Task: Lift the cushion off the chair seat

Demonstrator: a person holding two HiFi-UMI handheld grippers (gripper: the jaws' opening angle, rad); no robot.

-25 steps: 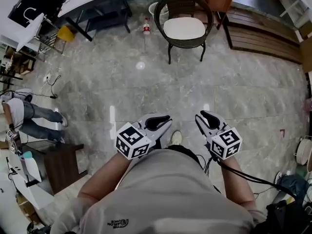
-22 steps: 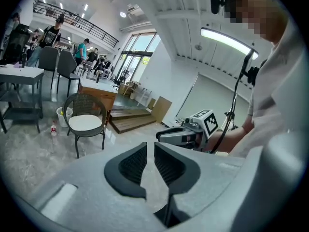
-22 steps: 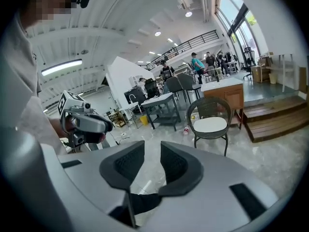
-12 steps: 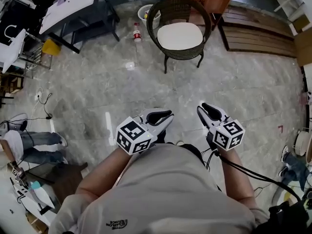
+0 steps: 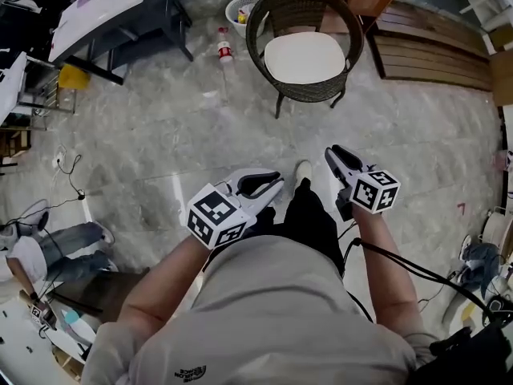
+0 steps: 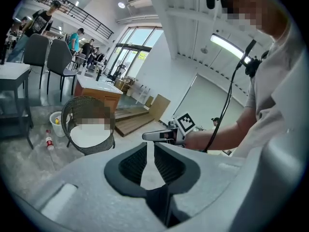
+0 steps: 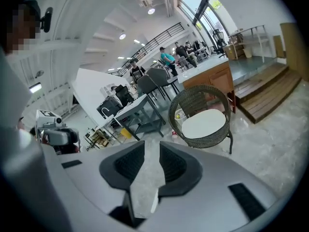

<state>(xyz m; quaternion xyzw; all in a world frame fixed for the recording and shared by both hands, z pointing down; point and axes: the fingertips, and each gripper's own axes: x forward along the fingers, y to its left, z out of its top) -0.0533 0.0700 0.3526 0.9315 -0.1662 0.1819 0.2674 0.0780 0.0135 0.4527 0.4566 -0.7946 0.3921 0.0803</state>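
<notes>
Cushion [image 5: 303, 57], just one, on one chair [image 5: 309, 93].

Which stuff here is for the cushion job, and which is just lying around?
For the job: white cushion, wicker chair, left claw, right claw, both open and empty.
Just lying about: bottle, white bin, wooden steps, table.

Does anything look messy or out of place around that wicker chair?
Very little. The white cushion lies flat and centred on the wicker chair. The one stray thing is a small bottle on the floor beside the chair, near a white bin. I cannot tell whether it stands or lies. Nothing looks spilled.
</notes>
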